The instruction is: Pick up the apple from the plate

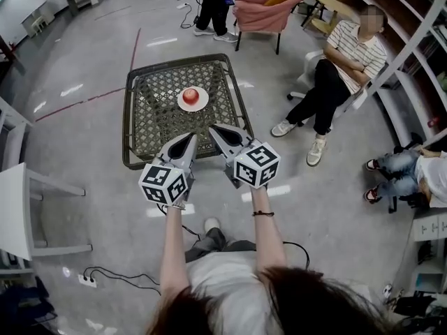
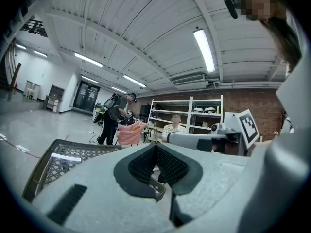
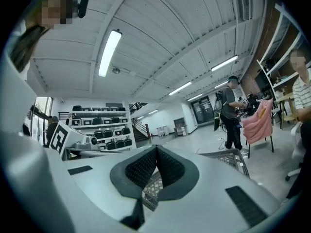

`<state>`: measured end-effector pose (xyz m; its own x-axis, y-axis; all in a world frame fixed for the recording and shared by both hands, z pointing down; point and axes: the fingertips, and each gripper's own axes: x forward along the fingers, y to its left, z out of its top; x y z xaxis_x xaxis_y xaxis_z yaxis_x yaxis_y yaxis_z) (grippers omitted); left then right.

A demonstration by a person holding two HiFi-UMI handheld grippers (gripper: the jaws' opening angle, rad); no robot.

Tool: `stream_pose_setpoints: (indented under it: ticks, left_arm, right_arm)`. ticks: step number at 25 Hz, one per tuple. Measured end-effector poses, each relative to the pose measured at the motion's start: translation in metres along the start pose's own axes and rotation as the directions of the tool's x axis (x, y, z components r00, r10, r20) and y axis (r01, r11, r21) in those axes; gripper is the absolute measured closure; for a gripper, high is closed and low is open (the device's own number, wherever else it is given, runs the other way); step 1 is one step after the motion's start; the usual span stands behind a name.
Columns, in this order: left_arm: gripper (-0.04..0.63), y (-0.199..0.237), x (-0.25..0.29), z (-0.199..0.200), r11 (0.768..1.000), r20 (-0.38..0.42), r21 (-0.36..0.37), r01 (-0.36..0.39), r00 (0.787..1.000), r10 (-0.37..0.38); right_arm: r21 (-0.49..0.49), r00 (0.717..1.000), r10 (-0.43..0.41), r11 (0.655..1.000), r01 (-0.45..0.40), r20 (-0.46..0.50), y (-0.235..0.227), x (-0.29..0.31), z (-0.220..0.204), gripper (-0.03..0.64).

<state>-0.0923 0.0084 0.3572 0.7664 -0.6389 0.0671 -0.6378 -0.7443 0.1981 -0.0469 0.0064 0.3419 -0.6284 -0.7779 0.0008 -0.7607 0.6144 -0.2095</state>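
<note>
A red apple (image 1: 190, 94) sits on a white plate (image 1: 201, 105) in the middle of a low dark woven table (image 1: 150, 117). My left gripper (image 1: 187, 138) hangs above the table's near edge, short of the plate, its jaws shut with nothing between them. My right gripper (image 1: 214, 130) is beside it on the right, also shut and empty. In the left gripper view the left gripper (image 2: 155, 145) shows its black pads pressed together, and the plate (image 2: 65, 157) edge peeks over the table at left. In the right gripper view the right gripper (image 3: 155, 148) has its pads touching too.
A seated person (image 1: 339, 75) in a striped shirt is right of the table. A chair draped with pink cloth (image 1: 265, 9) and a standing person (image 1: 213, 5) are beyond it. Another person's legs (image 1: 394, 173) are at far right. A white table (image 1: 14, 208) and a power strip (image 1: 87, 279) lie left.
</note>
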Motion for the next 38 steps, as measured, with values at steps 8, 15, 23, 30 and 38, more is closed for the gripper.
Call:
stream_pose_setpoints:
  ticks: [8, 15, 23, 30, 38]
  left_arm:
    - [0.584, 0.033, -0.001, 0.002, 1.0, -0.006, 0.002, 0.001, 1.0, -0.001]
    - [0.584, 0.052, -0.005, -0.003, 1.0, -0.009, -0.021, -0.005, 1.0, 0.004]
    - [0.584, 0.059, 0.017, -0.013, 0.999, -0.026, -0.043, -0.011, 1.0, 0.009]
    - [0.584, 0.085, 0.06, -0.004, 0.999, -0.034, -0.047, -0.017, 0.999, 0.016]
    - [0.584, 0.107, 0.11, 0.004, 0.998, -0.032, -0.051, -0.035, 0.999, 0.034]
  right_arm:
    - [0.006, 1.0, -0.017, 1.0, 0.017, 0.025, -0.006, 0.024, 0.005, 0.607]
    - [0.021, 0.999, -0.04, 0.999, 0.039, 0.018, -0.008, 0.039, -0.004, 0.607]
    - [0.039, 0.999, -0.045, 0.998, 0.045, 0.004, -0.032, 0.046, -0.011, 0.607]
    - [0.037, 1.0, -0.024, 0.999, 0.024, -0.013, -0.072, 0.076, 0.001, 0.607]
    - [0.041, 0.999, 0.001, 0.999, 0.001, -0.036, -0.122, 0.103, 0.01, 0.607]
